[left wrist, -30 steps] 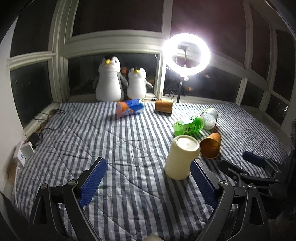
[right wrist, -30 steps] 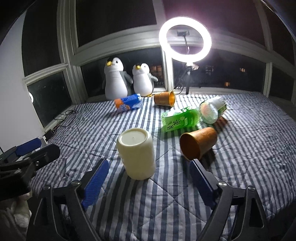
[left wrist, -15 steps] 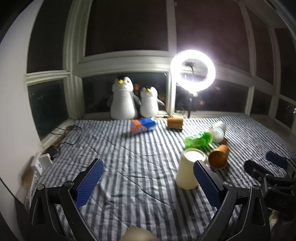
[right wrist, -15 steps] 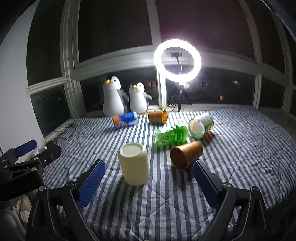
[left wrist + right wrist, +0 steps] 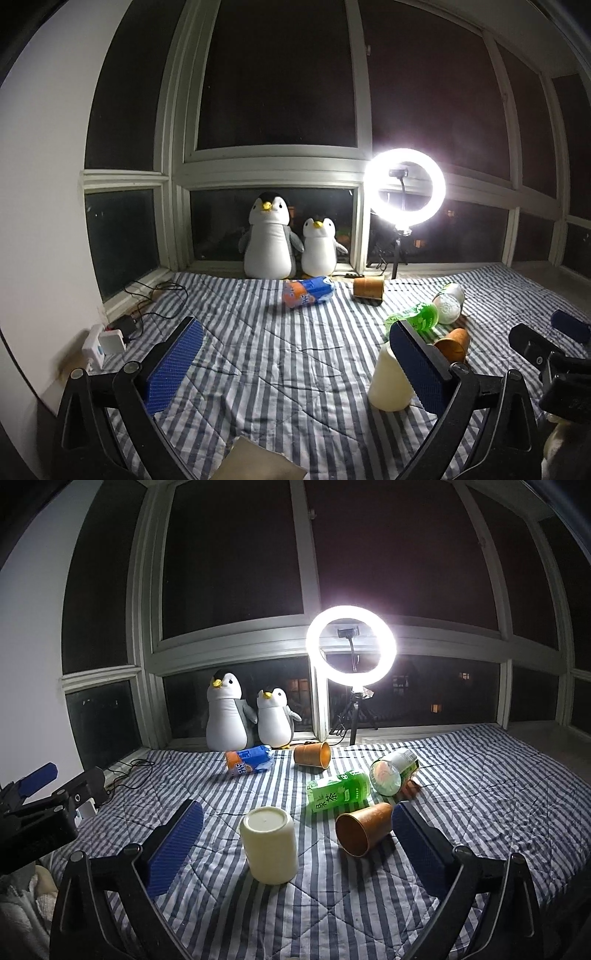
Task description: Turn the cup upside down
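A cream cup (image 5: 269, 845) stands upside down on the striped bedspread (image 5: 480, 805), its flat base up. In the left wrist view the cup (image 5: 388, 384) is partly hidden behind my left gripper's right finger. My right gripper (image 5: 295, 845) is open and empty, its blue pads either side of the cup but nearer the camera and apart from it. My left gripper (image 5: 295, 363) is open and empty, with the cup off to its right. Each gripper shows at the edge of the other's view.
Two brown paper cups (image 5: 364, 832) (image 5: 312, 754) lie on their sides. A green bottle (image 5: 338, 790), a clear bottle (image 5: 393, 771) and a blue-orange packet (image 5: 249, 760) lie nearby. Two penguin toys (image 5: 225, 716) and a lit ring light (image 5: 351, 644) stand at the window. Cables and a charger (image 5: 107, 341) lie at the left.
Both grippers have pulled back and tilted up, so the cup looks smaller and farther. The cup stays upside down on the bed, untouched.
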Motion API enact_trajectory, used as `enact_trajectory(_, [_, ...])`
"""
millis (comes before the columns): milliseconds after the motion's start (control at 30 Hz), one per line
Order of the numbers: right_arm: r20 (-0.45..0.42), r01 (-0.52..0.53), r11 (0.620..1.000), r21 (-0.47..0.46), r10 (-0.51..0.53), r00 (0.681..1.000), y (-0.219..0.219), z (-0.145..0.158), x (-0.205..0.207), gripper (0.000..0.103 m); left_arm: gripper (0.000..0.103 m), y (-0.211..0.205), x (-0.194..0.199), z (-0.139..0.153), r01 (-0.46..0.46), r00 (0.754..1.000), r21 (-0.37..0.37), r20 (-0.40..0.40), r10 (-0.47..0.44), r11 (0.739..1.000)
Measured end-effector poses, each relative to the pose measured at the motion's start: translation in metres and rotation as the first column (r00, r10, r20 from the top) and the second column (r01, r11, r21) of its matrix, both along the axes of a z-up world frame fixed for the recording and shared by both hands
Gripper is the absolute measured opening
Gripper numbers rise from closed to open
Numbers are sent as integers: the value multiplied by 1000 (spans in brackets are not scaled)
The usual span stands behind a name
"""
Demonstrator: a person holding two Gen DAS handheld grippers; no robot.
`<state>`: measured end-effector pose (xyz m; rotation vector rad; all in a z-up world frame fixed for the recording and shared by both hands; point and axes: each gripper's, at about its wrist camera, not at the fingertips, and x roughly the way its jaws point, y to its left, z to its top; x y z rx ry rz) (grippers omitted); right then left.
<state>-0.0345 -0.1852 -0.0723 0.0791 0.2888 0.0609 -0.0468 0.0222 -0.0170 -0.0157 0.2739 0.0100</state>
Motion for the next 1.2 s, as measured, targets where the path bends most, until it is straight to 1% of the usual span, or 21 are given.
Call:
enact_trajectory(333, [2,7,1000,10,-7,1000,-4,0,-2,101,102,-6,2,-2,17,1000,9,-10,-17,1000])
enact_trajectory(1200, [1,10,1000,8,-10,1000,-8,-1,-2,101,102,-6,3,-4,15,1000,8,-13,-15,1000])
